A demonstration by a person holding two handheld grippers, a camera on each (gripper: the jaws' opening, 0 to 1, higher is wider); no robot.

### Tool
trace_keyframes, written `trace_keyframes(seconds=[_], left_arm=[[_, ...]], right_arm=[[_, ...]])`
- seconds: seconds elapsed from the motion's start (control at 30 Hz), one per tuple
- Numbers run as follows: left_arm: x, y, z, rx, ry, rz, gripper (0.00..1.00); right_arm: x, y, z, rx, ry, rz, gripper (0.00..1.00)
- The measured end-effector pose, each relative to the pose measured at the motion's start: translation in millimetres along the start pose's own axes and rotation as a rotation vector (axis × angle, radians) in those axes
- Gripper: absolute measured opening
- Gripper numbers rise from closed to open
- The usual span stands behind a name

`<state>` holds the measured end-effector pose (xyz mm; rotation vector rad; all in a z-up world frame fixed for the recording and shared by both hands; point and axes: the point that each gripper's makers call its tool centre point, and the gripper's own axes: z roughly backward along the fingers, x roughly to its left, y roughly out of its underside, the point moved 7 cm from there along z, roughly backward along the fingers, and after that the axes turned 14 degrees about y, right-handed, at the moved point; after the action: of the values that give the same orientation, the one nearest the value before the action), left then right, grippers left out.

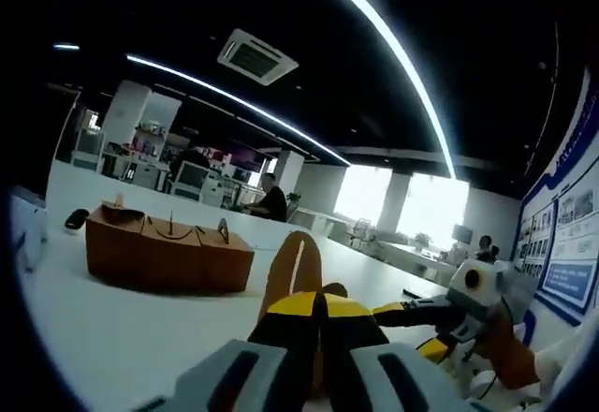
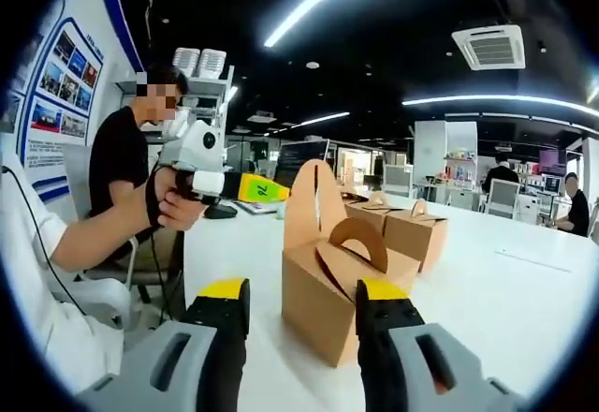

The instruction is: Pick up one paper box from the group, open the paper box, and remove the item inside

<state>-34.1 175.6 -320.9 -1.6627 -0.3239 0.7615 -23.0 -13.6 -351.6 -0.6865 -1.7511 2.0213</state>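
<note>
Cardboard box [image 2: 335, 281] on the white table [image 2: 524, 290], flap up — light, thin-walled, crushable; best held by its handle. Left gripper [image 1: 318, 314] pinches that flap; right gripper [image 2: 304, 304] stands wide around it.

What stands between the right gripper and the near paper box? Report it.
Nothing visible. The paper box sits directly ahead of the right gripper, between its open jaws, with bare table around it. The left gripper holds the box's raised flap, up off that path.
</note>
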Motion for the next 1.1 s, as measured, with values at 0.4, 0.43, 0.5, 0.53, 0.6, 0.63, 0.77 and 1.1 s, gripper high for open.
trace_keyframes(seconds=[0.4, 0.43, 0.5, 0.53, 0.6, 0.63, 0.77, 1.1], left_arm=[[8.5, 5.8, 13, -0.030, -0.014, 0.051, 0.03], [9.0, 6.6, 14, -0.034, -0.014, 0.057, 0.03], [10.9, 8.2, 16, -0.042, -0.016, 0.076, 0.03], [11.8, 9.0, 16, -0.046, -0.015, 0.087, 0.03], [13.0, 10.6, 18, -0.056, -0.012, 0.108, 0.03], [13.3, 11.2, 19, -0.060, -0.011, 0.116, 0.03], [14.9, 16.0, 22, -0.071, -0.018, 0.128, 0.03], [21.2, 23.6, 27, -0.078, -0.032, 0.164, 0.03]], right_arm=[[3, 0.0, 2, 0.001, -0.001, 0.001, 0.46], [3, 0.0, 2, 0.002, -0.001, 0.001, 0.47], [4, 0.0, 2, 0.003, -0.003, 0.003, 0.47], [4, 0.0, 2, 0.003, -0.002, 0.004, 0.47], [4, -0.1, 3, 0.003, -0.002, 0.003, 0.47], [4, -0.1, 3, 0.003, -0.002, 0.003, 0.47], [4, -0.1, 3, 0.003, 0.003, 0.007, 0.46], [6, -0.2, 4, 0.005, 0.005, 0.013, 0.47]])
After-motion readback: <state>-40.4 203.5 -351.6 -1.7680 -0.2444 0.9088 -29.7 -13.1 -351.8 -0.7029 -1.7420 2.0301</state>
